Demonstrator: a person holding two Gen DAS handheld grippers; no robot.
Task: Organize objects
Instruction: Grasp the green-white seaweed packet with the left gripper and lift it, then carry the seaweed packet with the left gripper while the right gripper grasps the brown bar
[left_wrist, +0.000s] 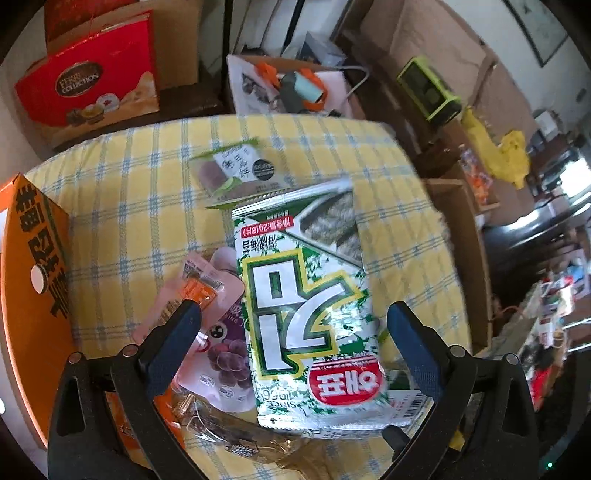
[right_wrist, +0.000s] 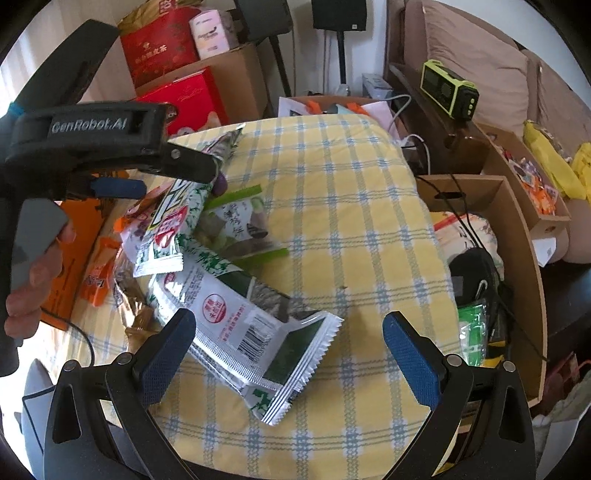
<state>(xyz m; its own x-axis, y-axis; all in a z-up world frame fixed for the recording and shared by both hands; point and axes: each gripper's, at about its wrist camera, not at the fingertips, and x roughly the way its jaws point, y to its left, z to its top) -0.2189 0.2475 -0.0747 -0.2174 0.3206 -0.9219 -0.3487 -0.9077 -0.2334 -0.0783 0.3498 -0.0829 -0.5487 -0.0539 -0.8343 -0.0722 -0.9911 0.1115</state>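
A green and white seaweed snack packet (left_wrist: 306, 306) lies between the wide-apart fingers of my open left gripper (left_wrist: 293, 328), on a pile of snacks. It also shows in the right wrist view (right_wrist: 168, 221) under the left gripper's black body (right_wrist: 96, 144). A second seaweed packet (right_wrist: 251, 332) lies flat on the yellow checked cloth (right_wrist: 351, 229) in front of my open right gripper (right_wrist: 288, 343); its left finger (right_wrist: 166, 347) overlaps the packet's edge. A pink grape jelly pouch (left_wrist: 218, 347) and a green-edged pastry packet (left_wrist: 240, 170) lie beside the first packet.
An orange box (left_wrist: 33, 295) stands at the table's left edge. A red gift box (left_wrist: 92, 81) and cardboard boxes sit behind. An open cardboard box (right_wrist: 491, 266) with clutter stands to the right, and a green radio (right_wrist: 448, 90) is on a shelf.
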